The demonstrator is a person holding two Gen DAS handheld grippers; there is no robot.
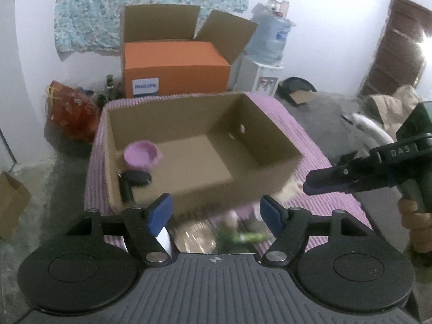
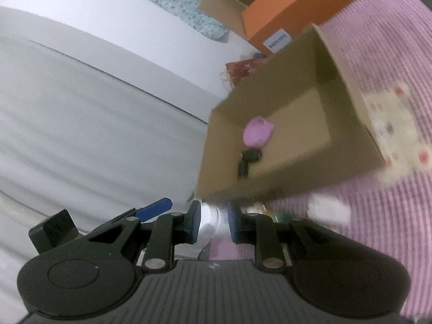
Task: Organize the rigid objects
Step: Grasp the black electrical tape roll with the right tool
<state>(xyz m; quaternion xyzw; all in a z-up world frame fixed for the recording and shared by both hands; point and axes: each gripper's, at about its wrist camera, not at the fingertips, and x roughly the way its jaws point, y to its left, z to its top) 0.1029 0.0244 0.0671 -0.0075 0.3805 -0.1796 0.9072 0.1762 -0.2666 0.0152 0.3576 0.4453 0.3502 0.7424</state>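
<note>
An open cardboard box (image 1: 259, 124) stands on a table with a purple striped cloth (image 1: 305, 140). Inside at its left lie a purple cup (image 1: 141, 158) and a black key fob (image 1: 136, 178). My left gripper (image 1: 213, 212) is open above blurred items at the box's near side: a clear shiny thing (image 1: 194, 235) and a green item (image 1: 248, 237). My right gripper (image 2: 213, 222) is shut on a white and silvery object (image 2: 212, 221), near the box's corner (image 2: 270, 172); it also shows in the left wrist view (image 1: 324, 182) at the right. The box with cup (image 2: 257, 132) and fob (image 2: 249, 158) shows tilted there.
An orange Philips box (image 1: 175, 67) sits in a bigger carton behind the table. A water dispenser (image 1: 266, 54) stands at the back right, a red bag (image 1: 70, 110) at the left. A cream patterned cloth (image 2: 397, 129) and a white item (image 2: 329, 210) lie beside the box.
</note>
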